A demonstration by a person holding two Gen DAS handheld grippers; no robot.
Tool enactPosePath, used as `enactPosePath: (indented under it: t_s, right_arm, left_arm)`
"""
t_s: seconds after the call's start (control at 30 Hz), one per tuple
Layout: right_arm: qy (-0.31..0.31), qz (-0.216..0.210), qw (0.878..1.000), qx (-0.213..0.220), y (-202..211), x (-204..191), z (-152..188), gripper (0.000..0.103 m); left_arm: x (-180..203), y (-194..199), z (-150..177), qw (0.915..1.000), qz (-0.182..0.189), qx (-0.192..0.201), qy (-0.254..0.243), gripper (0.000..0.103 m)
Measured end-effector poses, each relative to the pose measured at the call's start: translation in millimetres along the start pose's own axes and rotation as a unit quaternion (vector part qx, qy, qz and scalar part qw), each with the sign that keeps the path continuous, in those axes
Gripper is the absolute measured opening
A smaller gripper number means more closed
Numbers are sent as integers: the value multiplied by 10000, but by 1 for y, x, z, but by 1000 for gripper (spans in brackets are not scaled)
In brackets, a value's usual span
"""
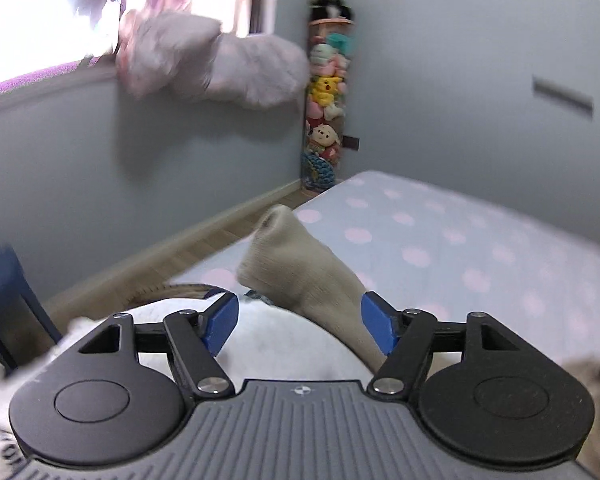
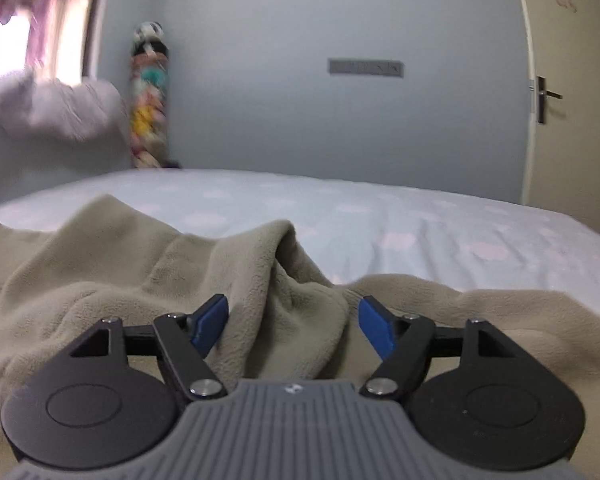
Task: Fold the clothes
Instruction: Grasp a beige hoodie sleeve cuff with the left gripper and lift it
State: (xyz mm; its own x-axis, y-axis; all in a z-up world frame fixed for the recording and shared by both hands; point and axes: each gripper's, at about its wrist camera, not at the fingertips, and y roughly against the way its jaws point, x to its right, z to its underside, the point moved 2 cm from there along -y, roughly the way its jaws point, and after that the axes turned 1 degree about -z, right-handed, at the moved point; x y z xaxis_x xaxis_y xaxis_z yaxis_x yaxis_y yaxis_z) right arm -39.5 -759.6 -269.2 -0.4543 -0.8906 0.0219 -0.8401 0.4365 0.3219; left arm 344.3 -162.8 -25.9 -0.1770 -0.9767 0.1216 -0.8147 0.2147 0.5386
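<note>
Lying rumpled on the polka-dot bed [image 2: 380,216], near its front edge, a beige fleece garment [image 2: 100,264], bunched into ridges rather than spread flat or squared into a stack. Straddling one upstanding ridge of that fleece, the right gripper [image 2: 292,320], jaws spread wide with the fold between them but not pinched. Hovering likewise with jaws spread and gripping nothing, the left gripper [image 1: 298,320], over something white and fuzzy [image 1: 276,344], with a tube-like beige sleeve or leg [image 1: 300,268] poking up past the blue pads [image 1: 220,326]. Fitting, by the look of things, either a grasp about to be taken on a crumpled piece or a letting-go just after a fold was dropped; not settled by these views. Calling, in any case, for a flat, aligned cloth before any clean crease. Shown only from the right wrist: the broad spread of fleece, a door [image 2: 564,92] at the far right. Shown only from the left wrist: the white fabric, the bed's left edge, floor, and a sharper tube of plush toys [image 1: 326,92] in the corner.
</note>
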Motion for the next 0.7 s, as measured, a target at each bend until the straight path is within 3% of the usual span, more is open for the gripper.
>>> enactPosePath:
  t_s: [0.1, 0.2, 0.37, 0.4, 0.53, 0.7]
  right_arm:
    - [-428, 217, 9988, 43, 31, -15, -18, 74]
    - [-831, 157, 9963, 160, 77, -40, -29, 77]
    - [-1046, 404, 9936, 92, 140, -78, -19, 77]
    - [-1015, 523, 9934, 78, 148, -84, -16, 77]
    - [-899, 1001, 9909, -93, 173, -98, 2, 77]
    - [-746, 1190, 9897, -285, 170, -100, 19, 77]
  left_arm:
    - [-25, -21, -11, 9976, 365, -208, 552, 68]
    - [-41, -42, -18, 9923, 706, -305, 972, 72]
    - [-61, -75, -18, 9788, 1119, -673, 1579, 69]
    - [-66, -79, -18, 9762, 1168, -692, 1689, 65]
    - [-78, -82, -21, 9725, 1307, -720, 1785, 33]
    - [-51, -55, -45, 9763, 1520, -630, 1407, 25]
